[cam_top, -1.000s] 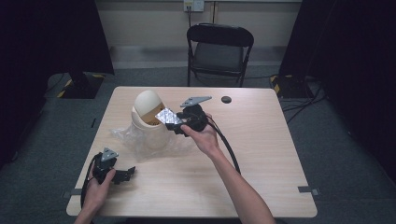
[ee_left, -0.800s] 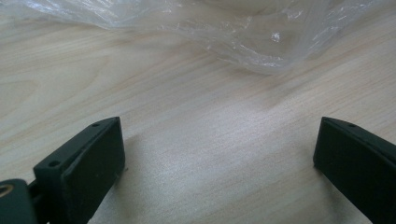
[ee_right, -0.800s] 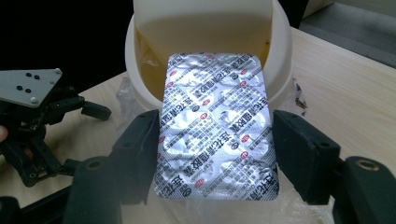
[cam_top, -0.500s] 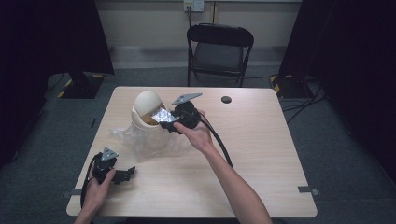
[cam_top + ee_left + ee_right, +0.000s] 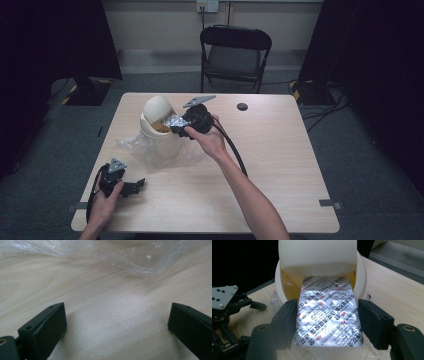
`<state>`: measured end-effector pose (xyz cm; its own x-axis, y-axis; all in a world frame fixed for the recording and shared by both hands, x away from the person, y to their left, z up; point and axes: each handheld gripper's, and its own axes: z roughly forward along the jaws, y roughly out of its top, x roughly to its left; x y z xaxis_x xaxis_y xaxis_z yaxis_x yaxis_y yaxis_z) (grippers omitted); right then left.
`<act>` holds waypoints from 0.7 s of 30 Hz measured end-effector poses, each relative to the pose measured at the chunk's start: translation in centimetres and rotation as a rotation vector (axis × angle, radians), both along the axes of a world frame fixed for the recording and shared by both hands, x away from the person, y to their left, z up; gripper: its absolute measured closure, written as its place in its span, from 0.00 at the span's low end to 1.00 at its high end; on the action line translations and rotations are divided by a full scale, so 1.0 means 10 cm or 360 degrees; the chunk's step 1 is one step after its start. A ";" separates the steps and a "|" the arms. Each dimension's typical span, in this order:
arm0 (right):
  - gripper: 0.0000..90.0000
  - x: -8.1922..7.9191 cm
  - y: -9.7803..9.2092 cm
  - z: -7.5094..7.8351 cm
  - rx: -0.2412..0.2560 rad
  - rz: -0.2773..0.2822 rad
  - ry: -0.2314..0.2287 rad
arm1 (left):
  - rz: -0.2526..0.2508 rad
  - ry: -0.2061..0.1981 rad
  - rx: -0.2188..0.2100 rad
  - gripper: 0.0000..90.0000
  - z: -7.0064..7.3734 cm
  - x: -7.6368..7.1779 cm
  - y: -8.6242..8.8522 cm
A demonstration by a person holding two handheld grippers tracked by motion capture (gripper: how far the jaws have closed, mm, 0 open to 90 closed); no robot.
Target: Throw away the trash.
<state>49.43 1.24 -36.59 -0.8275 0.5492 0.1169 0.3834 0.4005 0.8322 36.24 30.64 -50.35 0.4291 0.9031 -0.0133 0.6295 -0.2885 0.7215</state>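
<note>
A cream bin with a swing lid [image 5: 157,112] stands on the left half of the wooden table [image 5: 280,150]. My right gripper [image 5: 177,127] is at the bin's mouth, shut on a silver blister pack [image 5: 173,121]. In the right gripper view the blister pack [image 5: 328,312] lies flat between both jaws. Its far end is inside the opening of the bin [image 5: 317,257], under the tilted lid. My left gripper [image 5: 137,185] rests open near the front left edge. Between its jaws the left gripper [image 5: 117,327] has just bare table.
Crumpled clear plastic [image 5: 145,147] lies under and around the bin; the plastic [image 5: 112,255] is just ahead of the left jaws. A small black disc [image 5: 242,106] sits at the table's back. A black folding chair [image 5: 235,50] stands beyond the far edge.
My right gripper has carried the blister pack to the left, up to the bin, and its far end has gone into the opening. The left gripper has stayed put.
</note>
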 end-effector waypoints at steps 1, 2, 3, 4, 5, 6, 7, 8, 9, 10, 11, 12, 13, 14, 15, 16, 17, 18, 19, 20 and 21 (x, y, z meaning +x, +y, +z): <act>0.38 0.00 0.01 -0.01 -0.0015 0.0006 -0.0003 | 0.0000 0.0000 0.0000 0.02 0.00 0.00 0.00; 0.38 0.00 0.03 -0.01 -0.0022 0.0009 -0.0005 | 0.0000 0.0000 0.0000 0.02 0.00 0.00 0.00; 0.38 0.00 0.04 -0.02 -0.0021 0.0012 -0.0002 | 0.0000 0.0000 0.0000 0.02 0.00 0.00 0.00; 0.38 0.00 0.05 -0.01 -0.0018 0.0011 -0.0001 | 0.0000 0.0000 0.0001 0.02 0.00 0.00 0.00; 0.38 0.01 0.05 -0.01 -0.0010 0.0009 -0.0002 | 0.0000 0.0000 0.0001 0.02 0.00 0.00 0.00; 0.38 0.02 0.06 -0.01 -0.0002 0.0010 -0.0007 | 0.0000 0.0000 0.0000 0.02 0.00 0.00 0.00; 0.38 0.02 0.07 0.00 0.0004 0.0003 -0.0010 | 0.0000 0.0000 0.0001 0.02 0.00 0.00 0.00; 0.38 0.03 0.08 0.02 0.0013 0.0007 -0.0015 | 0.0000 0.0000 0.0001 0.02 0.00 0.00 0.00; 0.38 0.04 0.10 0.03 0.0012 0.0008 -0.0015 | -0.0001 0.0000 0.0001 0.02 0.00 0.00 0.00; 0.39 0.04 0.12 0.04 0.0014 0.0007 -0.0023 | 0.0000 0.0000 0.0000 0.02 0.00 0.00 0.00; 0.39 0.05 0.14 0.05 0.0015 0.0009 -0.0027 | -0.0001 0.0000 0.0001 0.02 0.00 0.00 0.00; 0.39 0.06 0.15 0.05 0.0011 0.0006 -0.0022 | -0.0001 0.0000 0.0001 0.02 0.00 0.00 0.00; 0.39 0.07 0.17 0.04 0.0008 0.0005 -0.0021 | -0.0001 0.0000 0.0001 0.02 0.00 0.00 0.00; 0.39 0.09 0.19 0.02 0.0005 0.0003 -0.0008 | -0.0001 0.0000 0.0001 0.02 0.00 0.00 0.00; 0.39 0.10 0.20 0.00 0.0003 0.0001 -0.0002 | -0.0001 0.0000 0.0001 0.02 0.00 0.00 0.00; 0.39 0.10 0.21 0.01 0.0009 -0.0010 -0.0006 | -0.0001 0.0000 0.0001 0.02 0.00 0.00 0.00; 0.39 0.11 0.22 0.01 0.0023 -0.0004 -0.0001 | -0.0001 0.0000 0.0000 0.02 0.00 0.00 0.00; 0.39 0.11 0.24 0.02 0.0030 0.0003 0.0002 | -0.0001 0.0000 0.0000 0.02 0.00 0.00 0.00; 0.39 0.11 0.25 0.03 0.0021 0.0000 -0.0007 | -0.0001 0.0000 0.0001 0.02 0.00 0.00 0.00; 0.39 0.11 0.27 0.04 0.0019 0.0003 -0.0014 | -0.0001 0.0000 0.0001 0.02 0.00 0.00 0.00; 0.39 0.11 0.28 0.05 0.0018 0.0008 -0.0018 | -0.0001 0.0000 0.0001 0.02 0.00 0.00 0.00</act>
